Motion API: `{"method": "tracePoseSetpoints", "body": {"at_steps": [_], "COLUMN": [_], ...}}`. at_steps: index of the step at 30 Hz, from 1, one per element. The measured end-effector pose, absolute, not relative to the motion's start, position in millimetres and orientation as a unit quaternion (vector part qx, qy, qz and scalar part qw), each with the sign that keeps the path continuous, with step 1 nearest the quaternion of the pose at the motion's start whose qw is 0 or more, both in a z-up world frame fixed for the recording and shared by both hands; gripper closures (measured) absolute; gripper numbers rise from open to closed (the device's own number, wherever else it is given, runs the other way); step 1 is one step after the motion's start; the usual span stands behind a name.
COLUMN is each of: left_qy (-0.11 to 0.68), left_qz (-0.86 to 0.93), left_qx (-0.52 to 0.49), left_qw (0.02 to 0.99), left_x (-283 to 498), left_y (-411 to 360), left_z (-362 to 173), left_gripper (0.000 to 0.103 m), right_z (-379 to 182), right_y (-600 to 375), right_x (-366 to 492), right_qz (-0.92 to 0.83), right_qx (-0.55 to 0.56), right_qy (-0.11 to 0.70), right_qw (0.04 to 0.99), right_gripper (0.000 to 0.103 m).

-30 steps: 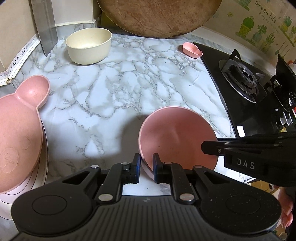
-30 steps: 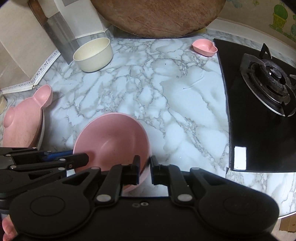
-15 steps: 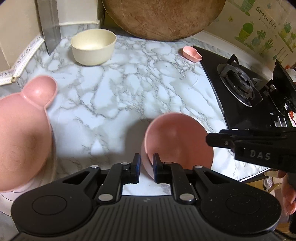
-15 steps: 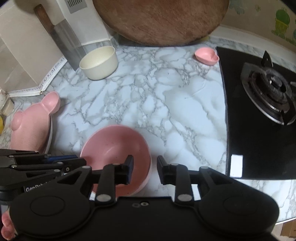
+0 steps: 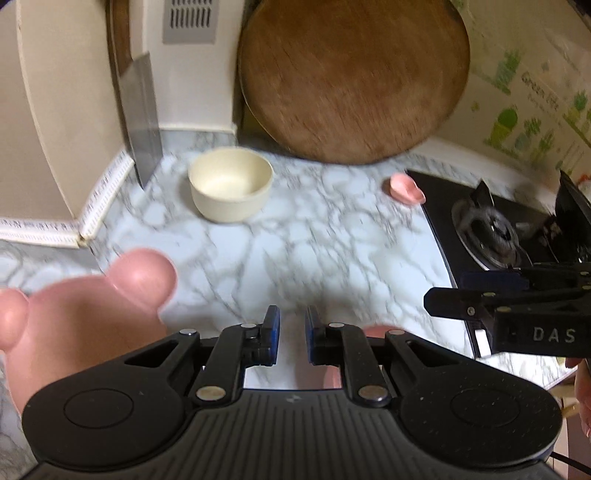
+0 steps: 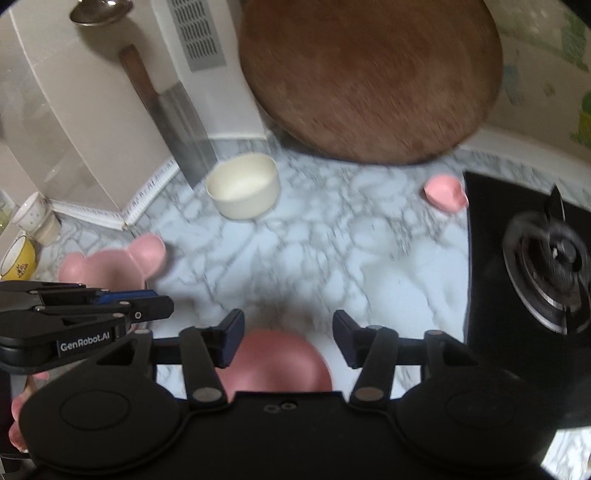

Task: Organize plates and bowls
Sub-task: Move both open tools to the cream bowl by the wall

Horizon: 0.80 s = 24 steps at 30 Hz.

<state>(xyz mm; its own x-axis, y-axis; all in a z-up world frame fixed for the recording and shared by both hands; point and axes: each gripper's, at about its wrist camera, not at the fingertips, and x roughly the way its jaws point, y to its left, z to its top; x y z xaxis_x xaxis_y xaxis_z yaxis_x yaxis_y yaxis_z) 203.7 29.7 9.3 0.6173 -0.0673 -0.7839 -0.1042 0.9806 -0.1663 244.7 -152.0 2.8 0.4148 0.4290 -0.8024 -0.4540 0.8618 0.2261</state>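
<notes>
Both views now tilt up as my right hand-held gripper (image 6: 288, 338) has just been opening, releasing the pink bowl (image 6: 275, 363) onto the table (image 6: 332, 266); my left hand-held gripper (image 5: 291, 334) is nearly clenched, empty.

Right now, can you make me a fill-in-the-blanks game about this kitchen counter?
1. The plate with round ears is ___ in colour.
2. The small dish lies right beside the black ___.
3. The round wooden board leans against the ___.
4. Next to the cleaver stands a cream ___.

Missing words: pink; stove; wall; bowl.
</notes>
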Motion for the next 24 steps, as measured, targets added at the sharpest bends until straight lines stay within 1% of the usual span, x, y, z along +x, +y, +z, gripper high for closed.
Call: {"method": "tracePoseSetpoints", "body": {"at_steps": [2, 4, 5, 6, 7, 9, 11, 12, 14, 15, 16, 18, 19, 24], "left_qy": [0.433, 0.426, 0.421, 0.415, 0.409, 0.398, 0.396, 0.395, 0.390, 0.387, 0.384, 0.381, 0.381, 0.385], "left_qz": [0.018, 0.025, 0.029, 0.034, 0.041, 0.051, 0.058, 0.064, 0.079, 0.090, 0.100, 0.116, 0.123, 0.151], "left_qx": [-0.102, -0.109, -0.110, -0.110, -0.109, -0.111, -0.120, -0.125, -0.131, -0.133, -0.133, -0.132, -0.136, -0.162], "left_qw": [0.895, 0.898, 0.900, 0.902, 0.905, 0.909, 0.908, 0.908, 0.908, 0.908, 0.908, 0.908, 0.906, 0.896], "left_x": [208, 211, 213, 214, 216, 220, 227, 230, 237, 241, 244, 254, 259, 286], "left_y": [35, 42, 44, 46, 48, 54, 63, 67, 77, 81, 84, 92, 96, 113], "left_z": [14, 18, 19, 21, 23, 27, 29, 29, 31, 31, 31, 29, 28, 21], "left_gripper": [0.083, 0.068, 0.063, 0.050, 0.039, 0.036, 0.036, 0.036, 0.028, 0.024, 0.024, 0.024, 0.024, 0.024], "right_z": [9, 15, 18, 21, 23, 26, 27, 28, 29, 29, 29, 27, 26, 12], "right_y": [-147, -143, -142, -139, -137, -132, -129, -127, -124, -122, -120, -116, -115, -103], "right_x": [249, 255, 257, 260, 263, 269, 277, 280, 286, 290, 294, 304, 310, 343], "right_qz": [0.273, 0.281, 0.284, 0.287, 0.289, 0.294, 0.297, 0.298, 0.303, 0.303, 0.300, 0.293, 0.291, 0.278], "right_qx": [-0.009, -0.003, -0.002, -0.003, -0.005, -0.008, -0.003, 0.001, 0.009, 0.011, 0.011, 0.014, 0.020, 0.032], "right_qy": [0.467, 0.462, 0.458, 0.454, 0.450, 0.447, 0.446, 0.447, 0.445, 0.444, 0.442, 0.443, 0.445, 0.465], "right_qw": [0.841, 0.841, 0.842, 0.843, 0.845, 0.845, 0.844, 0.843, 0.843, 0.843, 0.845, 0.847, 0.847, 0.840], "right_gripper": [0.047, 0.043, 0.041, 0.039, 0.039, 0.037, 0.031, 0.028, 0.021, 0.017, 0.011, 0.004, 0.002, 0.001]}}
